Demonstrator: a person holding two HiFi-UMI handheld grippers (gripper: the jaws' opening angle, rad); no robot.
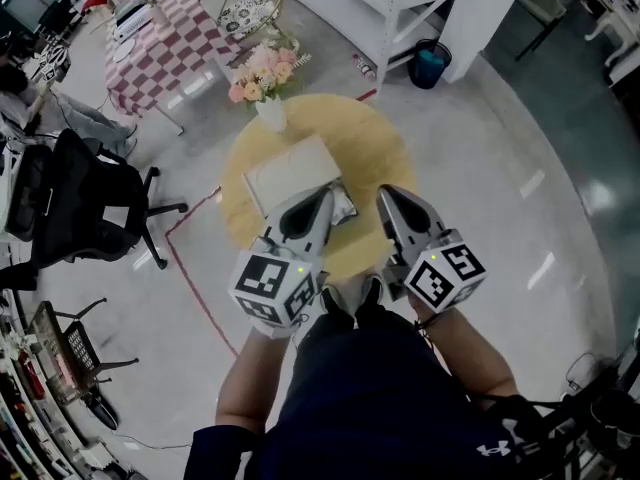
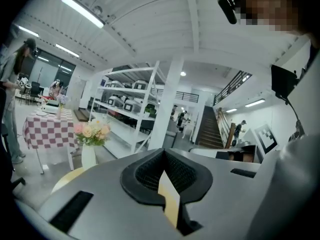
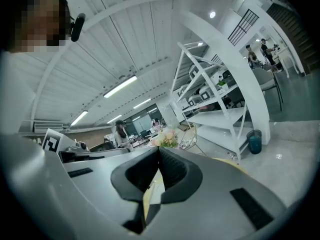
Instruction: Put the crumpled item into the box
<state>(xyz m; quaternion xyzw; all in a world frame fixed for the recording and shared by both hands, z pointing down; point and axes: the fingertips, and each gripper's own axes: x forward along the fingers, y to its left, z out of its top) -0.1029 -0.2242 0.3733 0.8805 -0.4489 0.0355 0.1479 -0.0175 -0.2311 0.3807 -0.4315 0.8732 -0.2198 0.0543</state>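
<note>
On a round yellow table (image 1: 375, 143) lies a white flat box (image 1: 290, 175), lid closed. Just right of it sits the crumpled silvery item (image 1: 344, 205), partly hidden behind my left gripper (image 1: 324, 194). That gripper hovers above the box's near right corner, and in the left gripper view its black pads (image 2: 150, 176) meet with nothing between them. My right gripper (image 1: 386, 194) is held a little to the right of the crumpled item. Its pads (image 3: 172, 171) are also together and hold nothing. Both gripper views point out level over the room, so neither shows the box or the item.
A white vase of pink flowers (image 1: 265, 80) stands at the table's far edge. Around the table I see a black office chair (image 1: 95, 208), a red-checked table (image 1: 165, 43), white shelving (image 1: 400, 3) and a blue bin (image 1: 432, 64). People stand far off in the room.
</note>
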